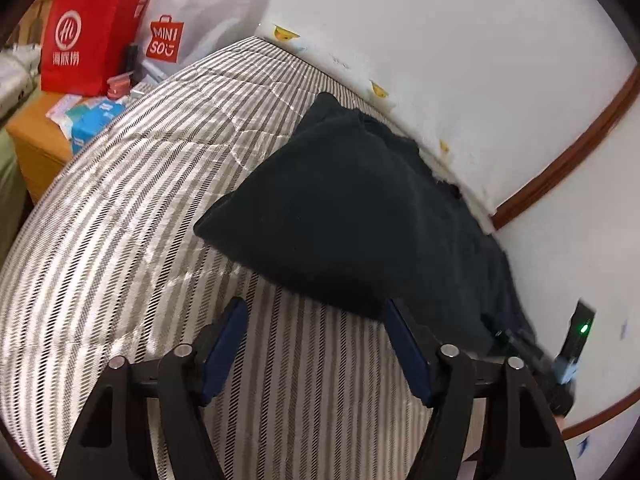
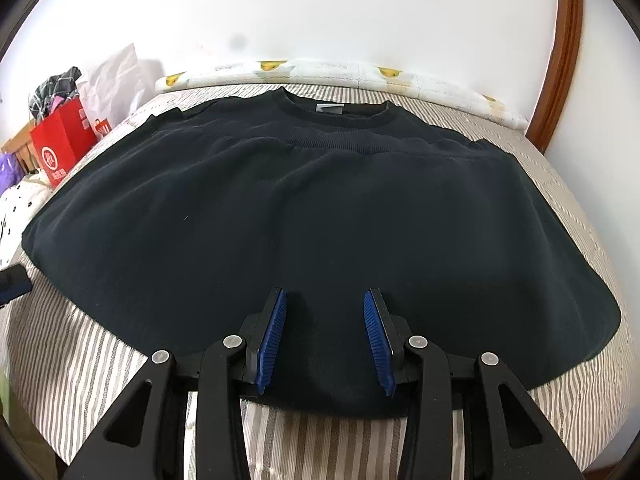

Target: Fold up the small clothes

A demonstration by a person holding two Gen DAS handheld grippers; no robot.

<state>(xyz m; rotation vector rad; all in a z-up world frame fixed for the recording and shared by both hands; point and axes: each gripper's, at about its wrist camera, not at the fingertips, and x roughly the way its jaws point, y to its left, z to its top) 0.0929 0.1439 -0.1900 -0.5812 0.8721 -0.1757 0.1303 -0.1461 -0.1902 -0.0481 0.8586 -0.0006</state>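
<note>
A black sweatshirt [image 2: 320,208] lies on the striped bed [image 2: 88,360], folded so its bottom hem lies just below the collar and grey neck label. My right gripper [image 2: 325,300] is open and empty, its blue pads above the near folded edge. In the left wrist view the same sweatshirt [image 1: 344,216] lies by the wall. My left gripper [image 1: 314,308] is open and empty over the bed [image 1: 120,240], its right fingertip next to the garment's near corner. The right gripper's body [image 1: 560,360] shows at the right edge of the left wrist view.
A white wall [image 1: 460,60] with brown trim runs along the bed's far side. A red shopping bag [image 1: 92,32] and a white Miniso bag [image 1: 188,20] stand past the bed's end, above a wooden cabinet [image 1: 36,136] with small packets. A duck-print pad [image 2: 320,72] lines the wall.
</note>
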